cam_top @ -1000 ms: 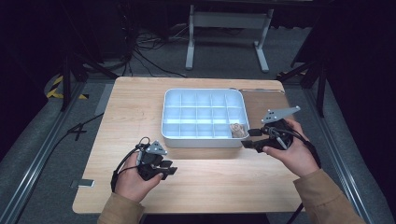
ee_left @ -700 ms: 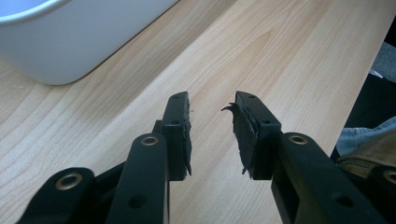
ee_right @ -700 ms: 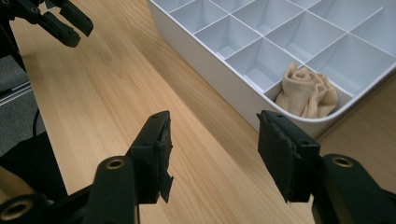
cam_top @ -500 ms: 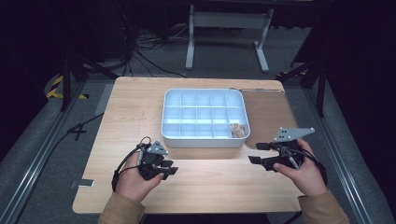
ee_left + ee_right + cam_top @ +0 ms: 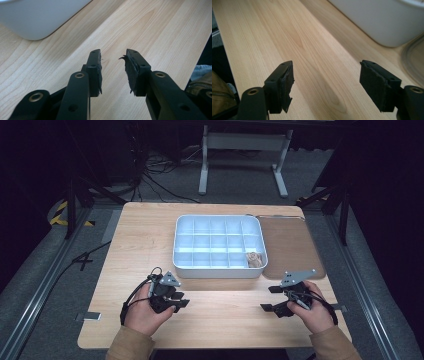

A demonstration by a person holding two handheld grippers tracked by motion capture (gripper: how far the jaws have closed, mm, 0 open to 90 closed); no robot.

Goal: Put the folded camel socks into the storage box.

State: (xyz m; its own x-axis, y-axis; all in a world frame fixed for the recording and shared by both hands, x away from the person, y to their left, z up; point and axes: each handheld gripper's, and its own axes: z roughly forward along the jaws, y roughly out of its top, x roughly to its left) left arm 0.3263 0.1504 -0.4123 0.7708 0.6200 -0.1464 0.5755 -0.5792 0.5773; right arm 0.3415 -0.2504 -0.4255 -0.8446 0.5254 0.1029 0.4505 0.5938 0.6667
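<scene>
Over the table (image 5: 215,315) both tools, left (image 5: 176,299) and right (image 5: 270,298), gape, released and empty

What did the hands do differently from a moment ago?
The right gripper pulled back from the tray toward the person and sank toward the table, its jaws opening with nothing between them. The small tan thing lies in the tray's corner compartment. The left gripper and tray stayed put.

The table (image 5: 150,245) carries 1 white compartment tray (image 5: 182,247) with 1 small tan object (image 5: 254,259) in a compartment at its near right corner, 1 brown mat (image 5: 290,245) just beside it, and 2 hand-held grippers, 1 left (image 5: 172,299) and 1 right (image 5: 271,298).
</scene>
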